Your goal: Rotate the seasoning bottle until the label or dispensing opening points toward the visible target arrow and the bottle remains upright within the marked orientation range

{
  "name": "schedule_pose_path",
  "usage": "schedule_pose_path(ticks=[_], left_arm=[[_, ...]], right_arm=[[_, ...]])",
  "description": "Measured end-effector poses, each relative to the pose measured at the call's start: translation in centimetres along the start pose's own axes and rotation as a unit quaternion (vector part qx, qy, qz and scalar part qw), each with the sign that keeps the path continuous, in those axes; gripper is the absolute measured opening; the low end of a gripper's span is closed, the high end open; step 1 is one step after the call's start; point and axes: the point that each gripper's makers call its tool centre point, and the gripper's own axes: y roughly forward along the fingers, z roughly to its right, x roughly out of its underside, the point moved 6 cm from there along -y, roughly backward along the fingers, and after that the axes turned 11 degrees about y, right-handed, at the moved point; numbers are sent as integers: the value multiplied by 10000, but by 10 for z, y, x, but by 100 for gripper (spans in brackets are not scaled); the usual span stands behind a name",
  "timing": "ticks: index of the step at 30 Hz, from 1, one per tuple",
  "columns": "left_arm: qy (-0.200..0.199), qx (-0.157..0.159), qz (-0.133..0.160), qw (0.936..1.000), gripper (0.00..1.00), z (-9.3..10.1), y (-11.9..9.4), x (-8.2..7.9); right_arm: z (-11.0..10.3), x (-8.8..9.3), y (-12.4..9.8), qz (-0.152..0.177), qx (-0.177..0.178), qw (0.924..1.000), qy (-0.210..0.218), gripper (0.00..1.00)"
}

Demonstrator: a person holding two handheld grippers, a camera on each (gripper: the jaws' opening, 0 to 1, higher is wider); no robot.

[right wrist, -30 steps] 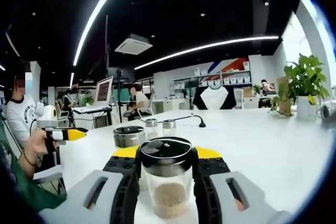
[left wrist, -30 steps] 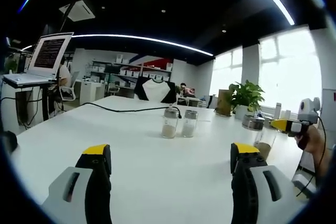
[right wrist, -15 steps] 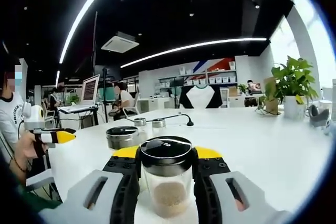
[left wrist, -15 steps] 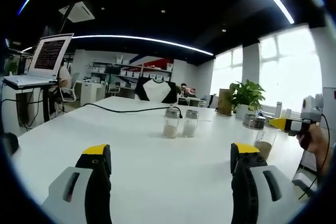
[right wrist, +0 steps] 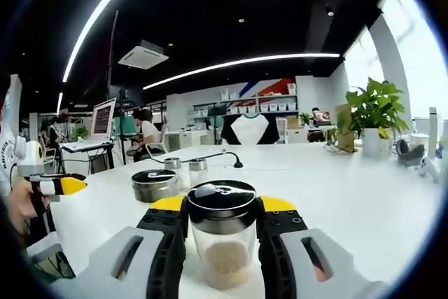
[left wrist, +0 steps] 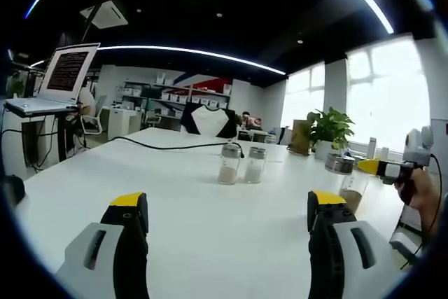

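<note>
A clear seasoning bottle point(right wrist: 220, 232) with a black lid and pale grains stands upright between the jaws of my right gripper point(right wrist: 221, 223), which is shut on it. In the left gripper view that same bottle point(left wrist: 353, 190) shows at the right, with the right gripper point(left wrist: 392, 169) and a hand beside it. My left gripper point(left wrist: 227, 218) hovers low over the white table point(left wrist: 189, 215), open, with nothing between its jaws. Two more small bottles point(left wrist: 239, 164) stand side by side mid-table, ahead of the left gripper.
A second jar with a metal lid point(right wrist: 155, 185) stands just left of the held bottle. The two small bottles point(right wrist: 183, 167) and a black cable point(right wrist: 217, 157) lie beyond. A potted plant point(right wrist: 374, 113) sits far right, a laptop on a stand point(left wrist: 56, 78) at the left.
The right gripper view has swung to the right with the bottle still held; the laptop, the other jar and the left gripper have slid left in it. The left gripper has stayed put.
</note>
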Motion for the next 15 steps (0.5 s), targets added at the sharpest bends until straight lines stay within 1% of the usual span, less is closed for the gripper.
schedule_pose_path(ticks=[2,3,4,5,6,7,8,10,12,13,15], left_arm=[[-7,-12,6,10000,100,-1,0,0],[-10,-20,8,10000,100,-2,-1,-1],[-11,-33,11,10000,100,-2,-1,-1],[-10,-44,15,10000,100,-3,-2,-1],[-16,-57,22,10000,100,-4,-2,-1],[-24,-65,24,10000,100,-4,-2,-1],[-23,-68,24,10000,100,-4,-2,-1],[-18,-69,21,10000,100,-4,-1,-1],[-29,-62,12,10000,100,-4,-1,0],[-34,-59,9,10000,100,-4,-1,0],[-32,-46,24,10000,100,-3,-2,-1]], right_arm=[[1,-1,0,-18,-15,10000,54,38],[2,-2,-1,-5,-49,9996,290,39],[1,-5,-2,131,-76,9988,471,43],[3,-12,-6,329,-73,9976,598,48],[5,-16,-9,387,-46,9978,543,51],[4,-22,-13,374,-100,9985,375,48],[3,-26,-15,404,-189,9985,305,46],[4,-33,-20,399,-280,9982,360,47],[2,-36,-22,277,-524,9977,342,48],[-1,-37,-22,181,-754,9965,296,48],[-3,-39,-22,34,-1044,9944,162,49]])
